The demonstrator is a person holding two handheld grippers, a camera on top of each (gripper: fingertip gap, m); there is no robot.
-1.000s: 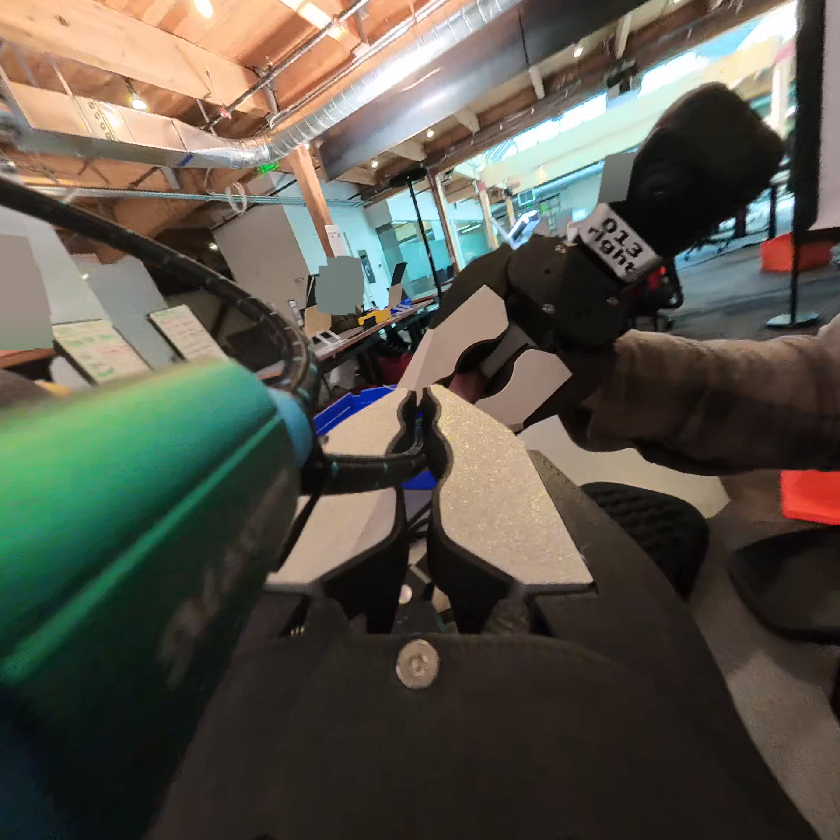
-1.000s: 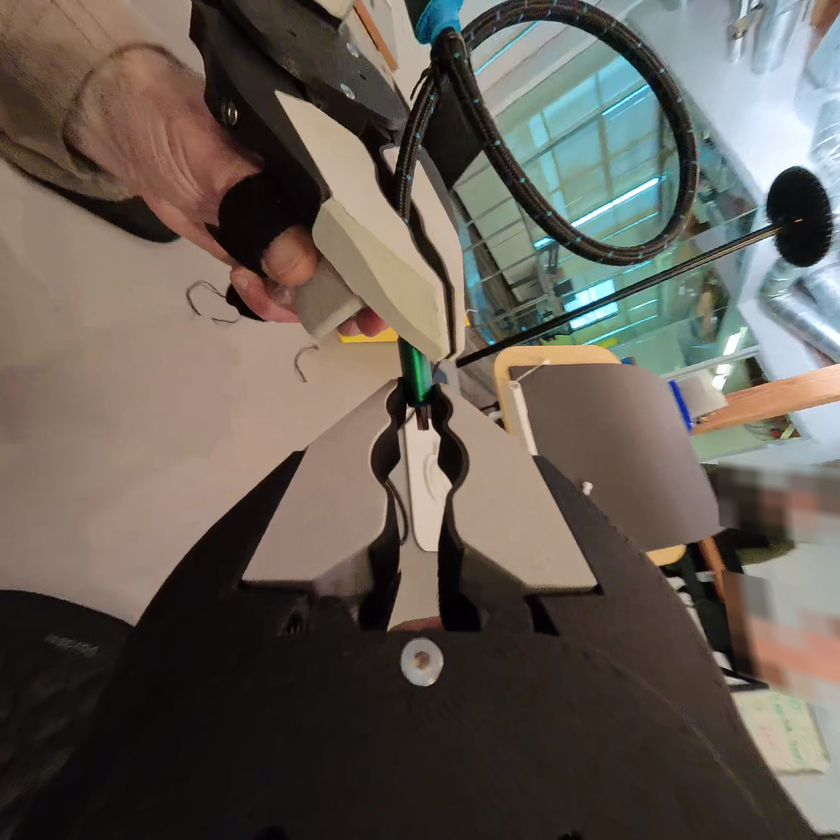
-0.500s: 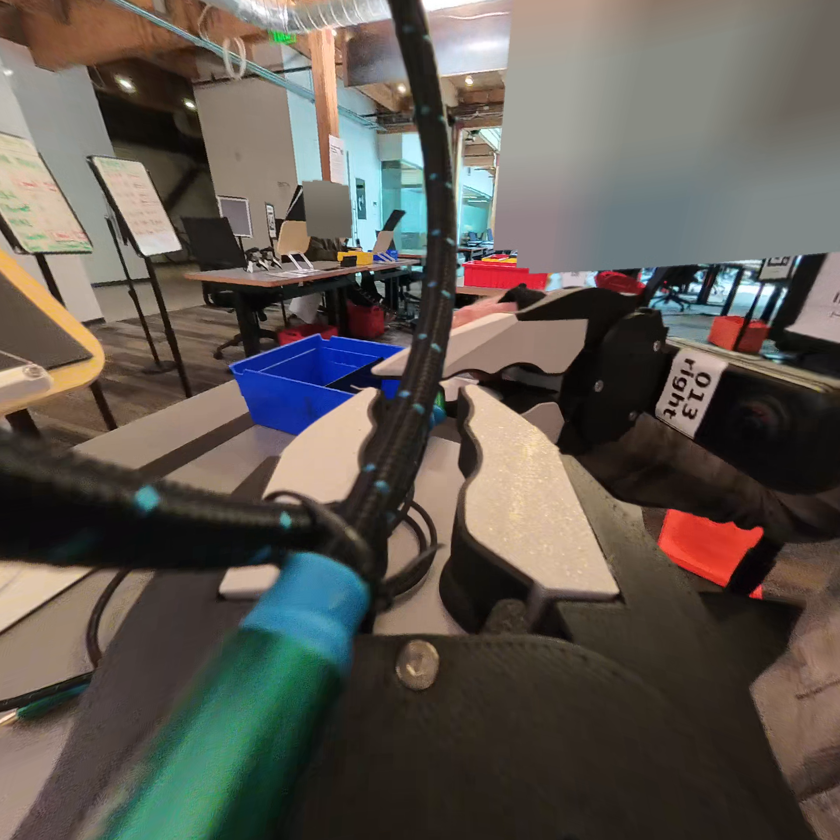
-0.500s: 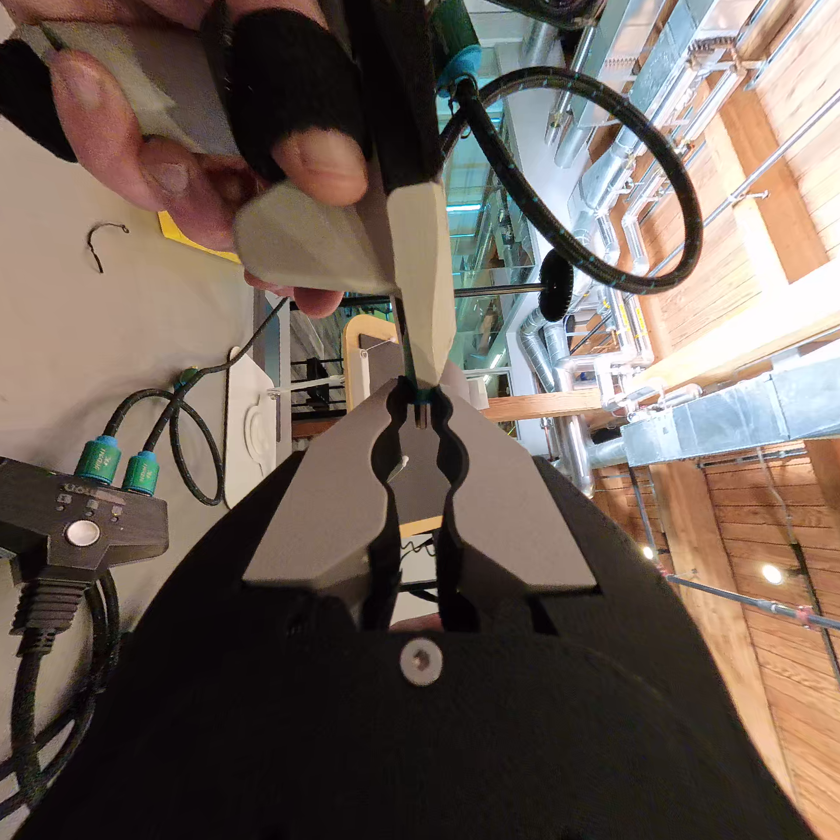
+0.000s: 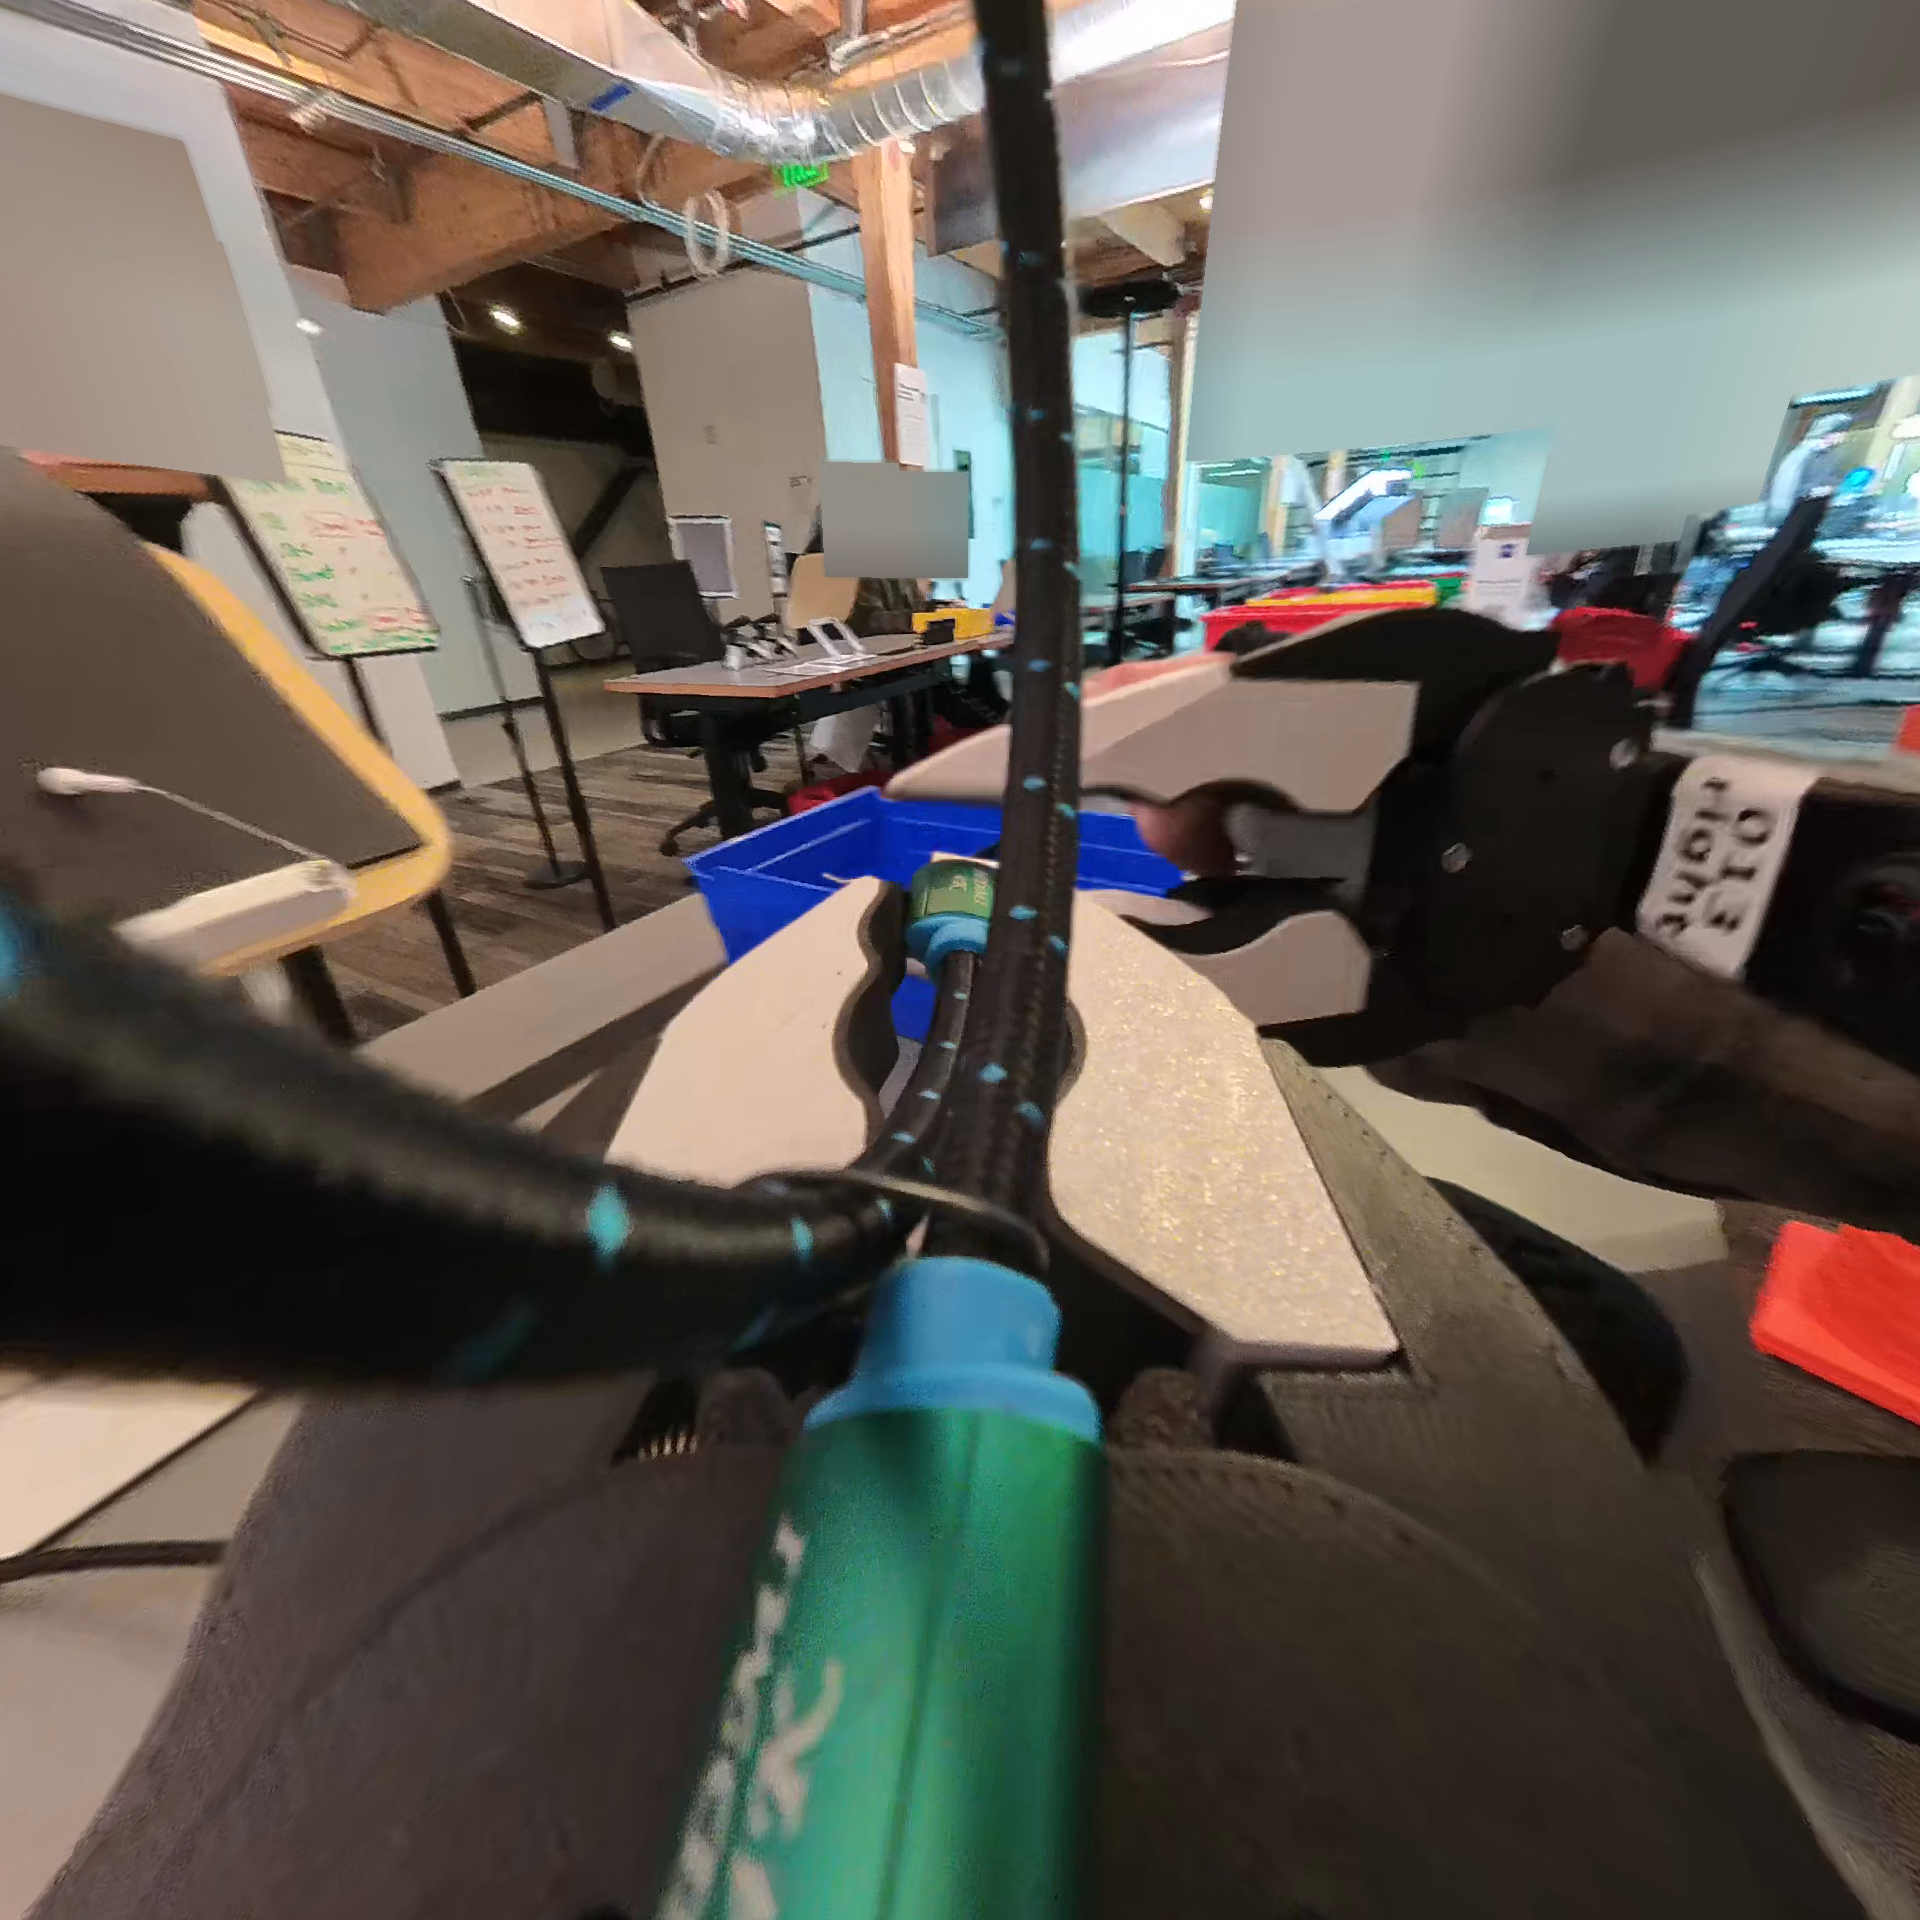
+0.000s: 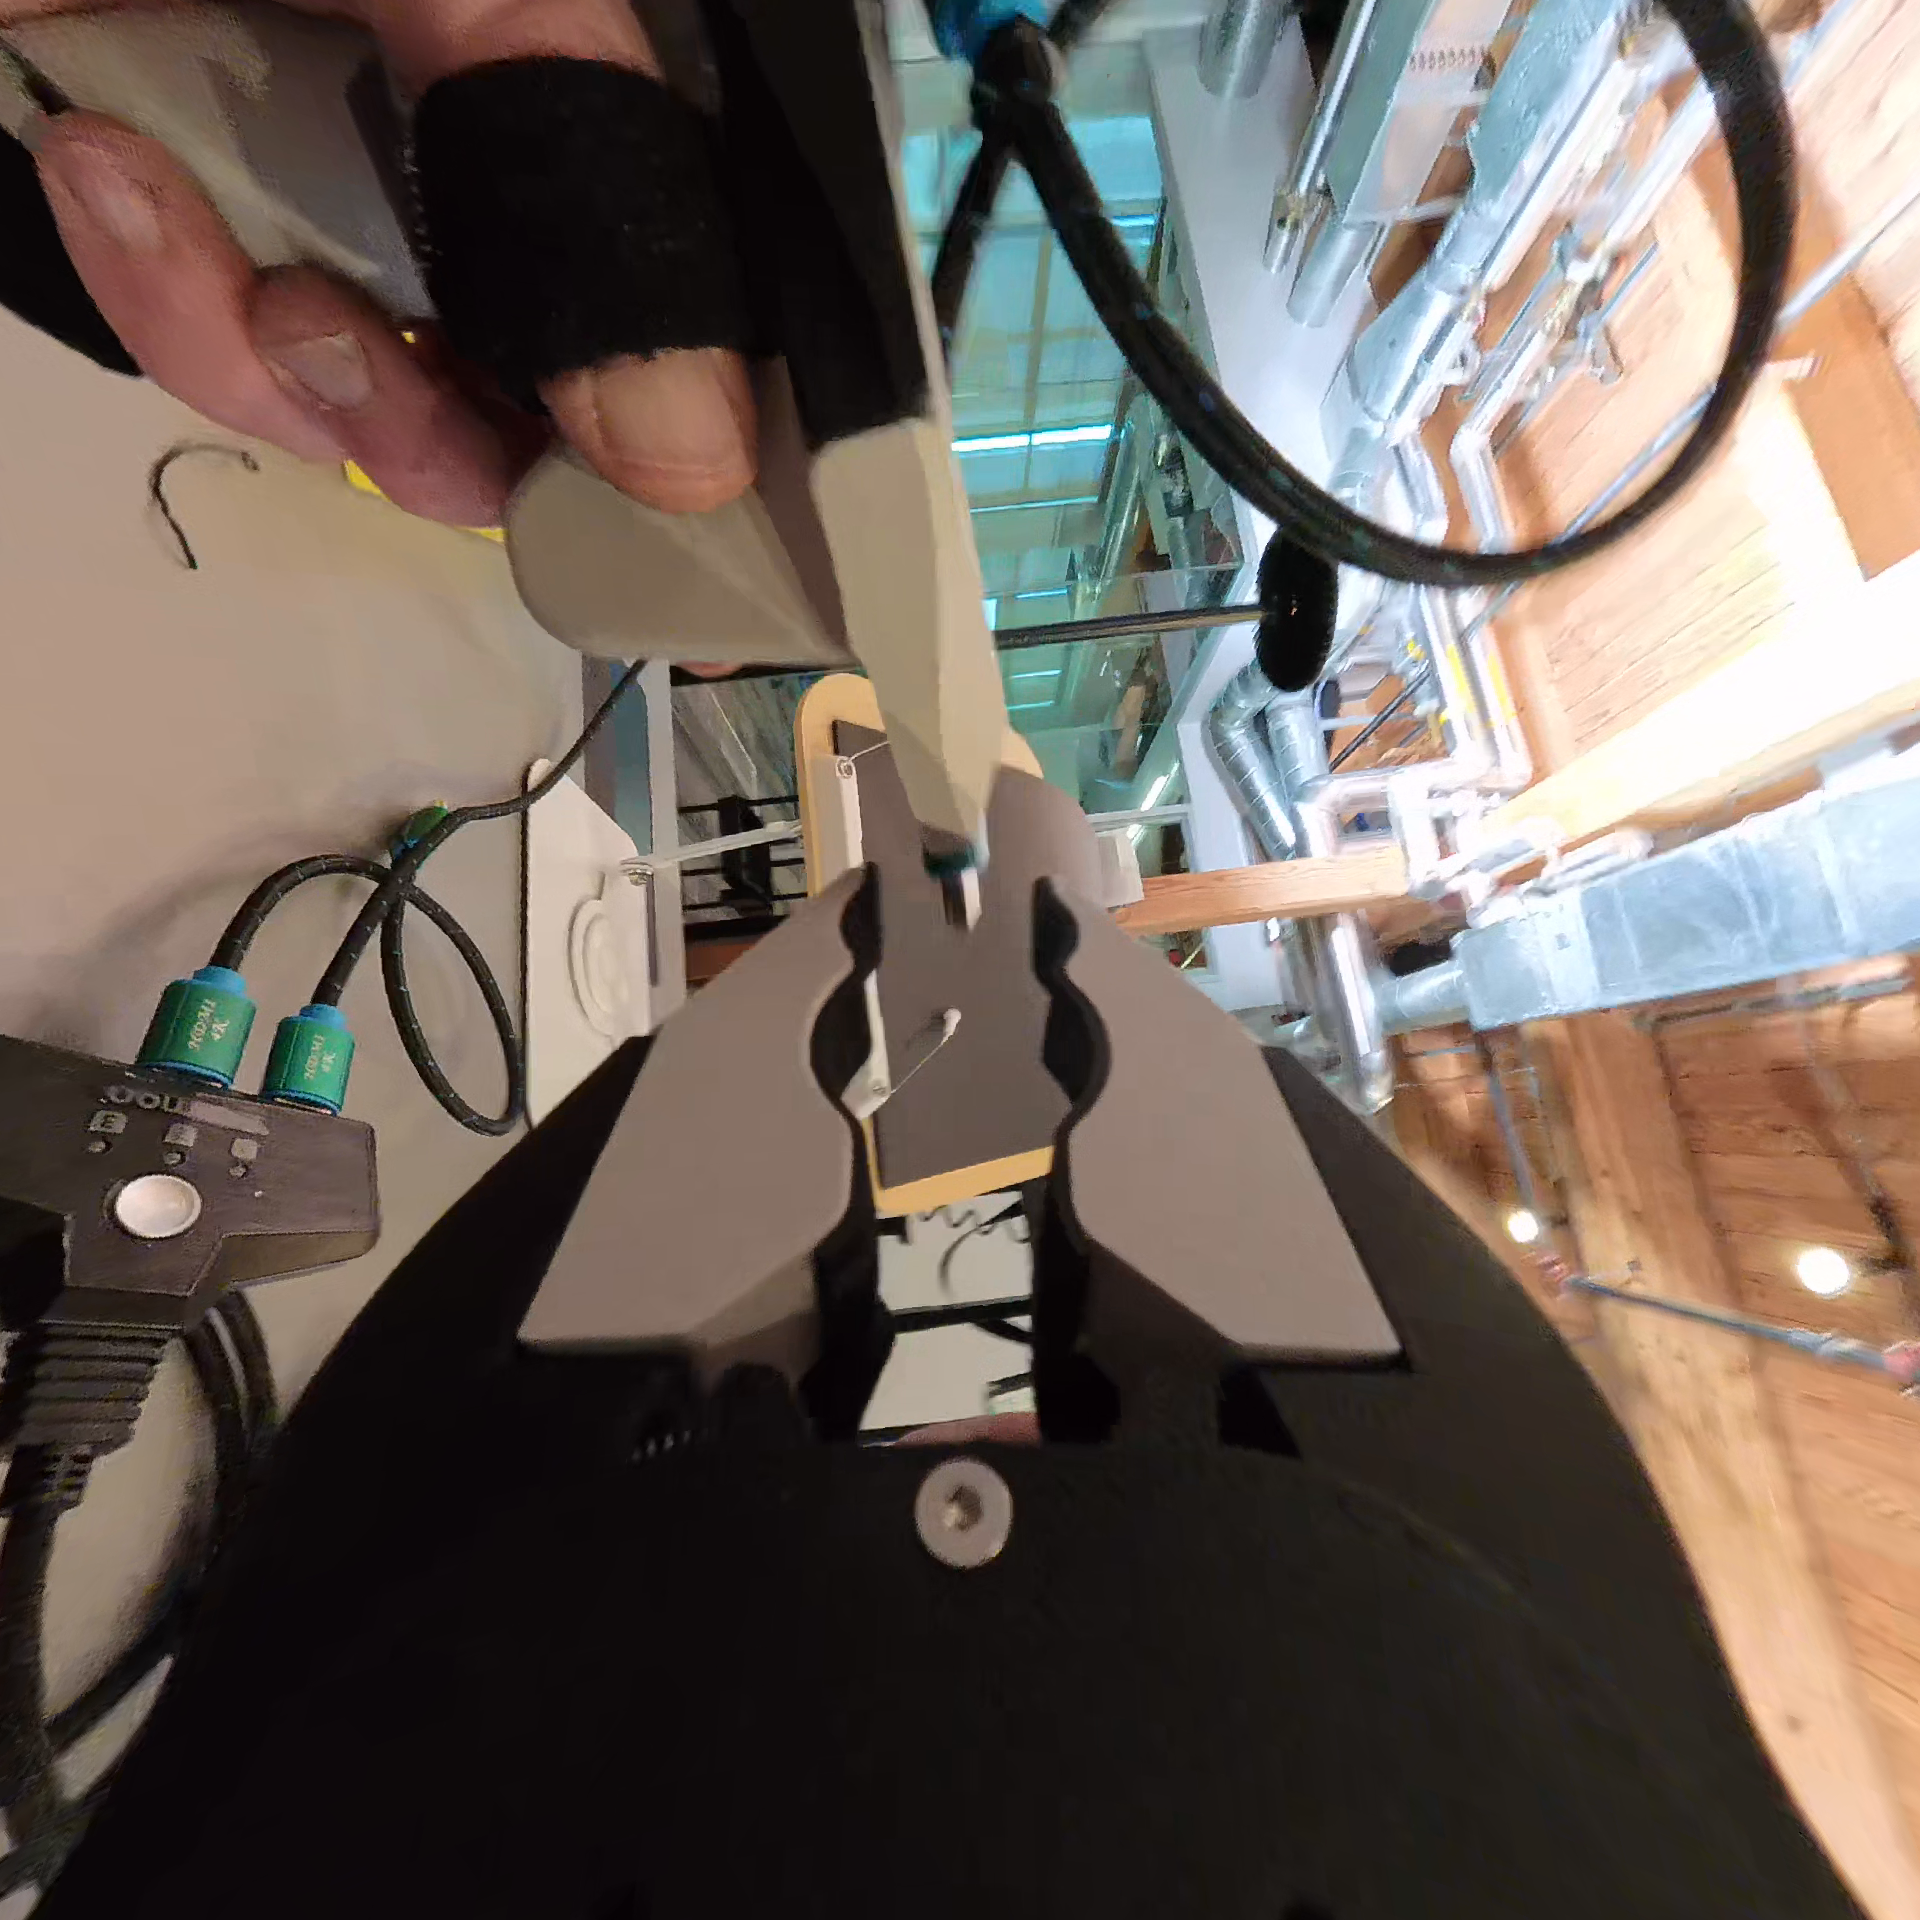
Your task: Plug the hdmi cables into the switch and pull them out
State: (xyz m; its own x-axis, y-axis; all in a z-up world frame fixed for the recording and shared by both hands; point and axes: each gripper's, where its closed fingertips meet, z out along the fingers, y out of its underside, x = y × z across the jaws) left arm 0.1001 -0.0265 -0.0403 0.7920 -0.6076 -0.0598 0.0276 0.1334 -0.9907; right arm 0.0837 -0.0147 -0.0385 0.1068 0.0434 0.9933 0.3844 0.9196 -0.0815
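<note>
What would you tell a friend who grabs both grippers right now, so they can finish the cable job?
Left gripper: shut on the loose HDMI cable, just behind its green plug.
Right gripper: open and empty, its fingers on either side of that plug's tip.
Switch: lying on the table, with two plugged-in cables already seated.
Left to do: probably seat the held plug, though no free port shows, then pull all of them out.
</note>
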